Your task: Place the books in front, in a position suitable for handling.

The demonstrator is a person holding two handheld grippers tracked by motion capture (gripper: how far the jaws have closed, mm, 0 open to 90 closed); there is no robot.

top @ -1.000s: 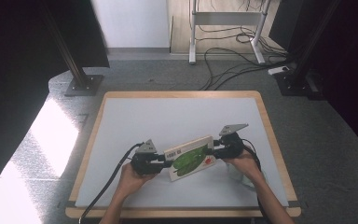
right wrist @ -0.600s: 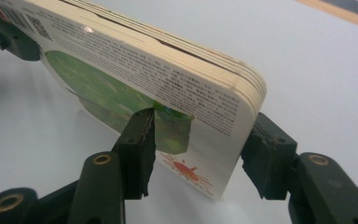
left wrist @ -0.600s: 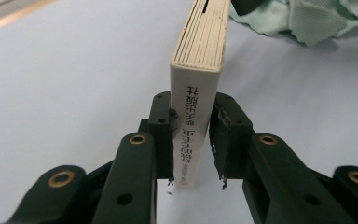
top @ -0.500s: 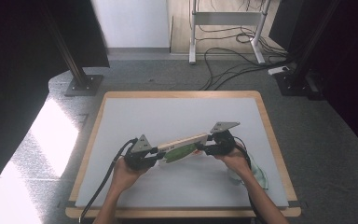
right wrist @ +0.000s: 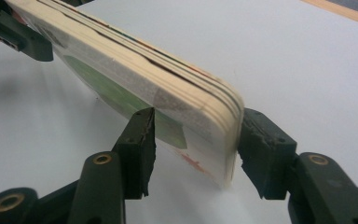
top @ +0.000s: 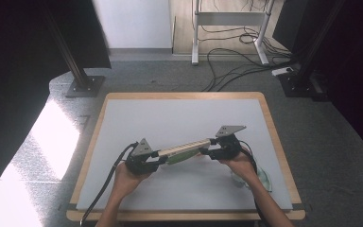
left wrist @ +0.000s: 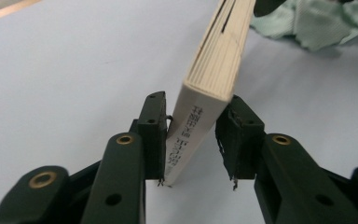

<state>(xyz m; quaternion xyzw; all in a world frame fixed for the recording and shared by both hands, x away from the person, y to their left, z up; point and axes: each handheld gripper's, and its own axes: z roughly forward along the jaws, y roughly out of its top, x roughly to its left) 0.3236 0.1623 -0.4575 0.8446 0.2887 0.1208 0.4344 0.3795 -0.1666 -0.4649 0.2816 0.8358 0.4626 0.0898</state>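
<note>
A thick board book point(top: 184, 149) with a green picture on its cover stands on its long edge on the white table top point(top: 179, 118), spanning my two grippers. My left gripper point(top: 163, 156) is at its spine end. There the jaws have just been opening, and the book point(left wrist: 205, 98) leans loosely across a gap a little wider than itself. My right gripper point(top: 203, 152) is shut on the other end, with a pad on each face of the book point(right wrist: 196, 112). The left gripper point(right wrist: 18, 39) appears far off in the right gripper view.
A crumpled pale green cloth point(top: 264, 179) lies on the table by the person's right forearm, also in the left gripper view point(left wrist: 326, 23). The table has a wooden rim point(top: 184, 95). Dark stands and floor cables point(top: 236, 66) lie beyond it.
The book has turned from lying tilted with its cover facing up to standing edge-on between the grippers. Both hands have stayed nearly in place.
</note>
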